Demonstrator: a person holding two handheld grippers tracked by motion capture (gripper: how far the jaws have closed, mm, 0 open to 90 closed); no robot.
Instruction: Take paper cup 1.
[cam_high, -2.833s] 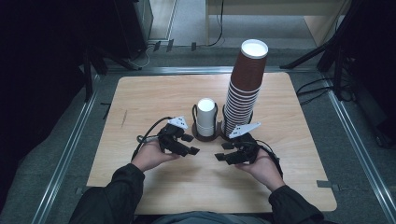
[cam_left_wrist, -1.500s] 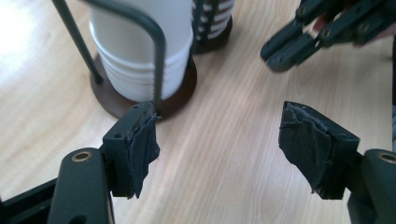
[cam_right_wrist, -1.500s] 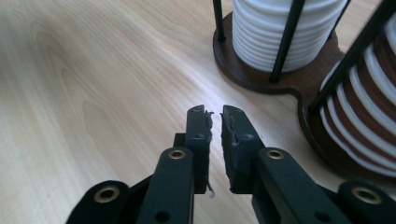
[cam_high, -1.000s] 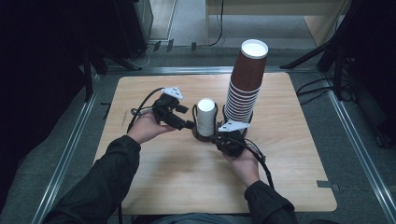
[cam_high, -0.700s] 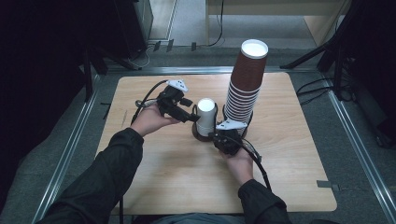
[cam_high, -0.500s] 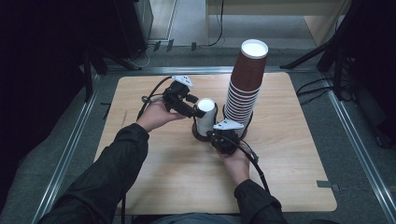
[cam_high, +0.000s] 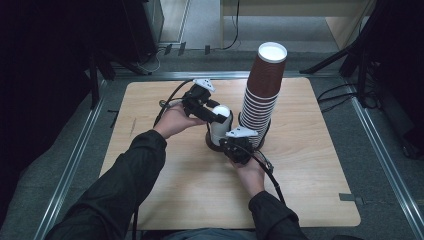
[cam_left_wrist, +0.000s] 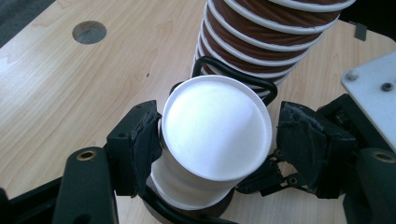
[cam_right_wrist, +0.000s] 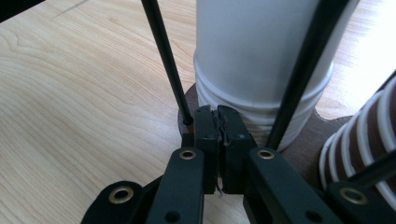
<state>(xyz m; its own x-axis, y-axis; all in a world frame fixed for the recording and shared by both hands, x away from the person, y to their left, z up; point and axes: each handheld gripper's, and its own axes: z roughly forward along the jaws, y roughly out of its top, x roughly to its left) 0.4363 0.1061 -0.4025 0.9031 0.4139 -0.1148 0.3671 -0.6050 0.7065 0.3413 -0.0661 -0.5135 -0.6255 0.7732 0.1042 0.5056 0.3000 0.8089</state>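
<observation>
**Removal of the top white cup from its holder: grasp about to be made, lift not yet begun.**

We placed the left gripper (cam_left_wrist: 212, 154) around the topmost white paper cup (cam_left_wrist: 215, 135) of the short white stack (cam_high: 220, 127), near the middle of the wooden table (cam_high: 165, 190); its jaws stood open, the left pad (cam_left_wrist: 145, 149) at the cup wall and the right pad apart from it, so nothing was yet gripped. We held the right gripper (cam_right_wrist: 216, 122) pressed shut on the edge of the dark brown holder base (cam_right_wrist: 308, 140), steadying the black wire frame (cam_right_wrist: 163, 56). The tall stack of brown paper cups (cam_high: 262, 95) stood just beside, toward the far edge. By our judgement, closing, tilting free and lifting remained.
</observation>
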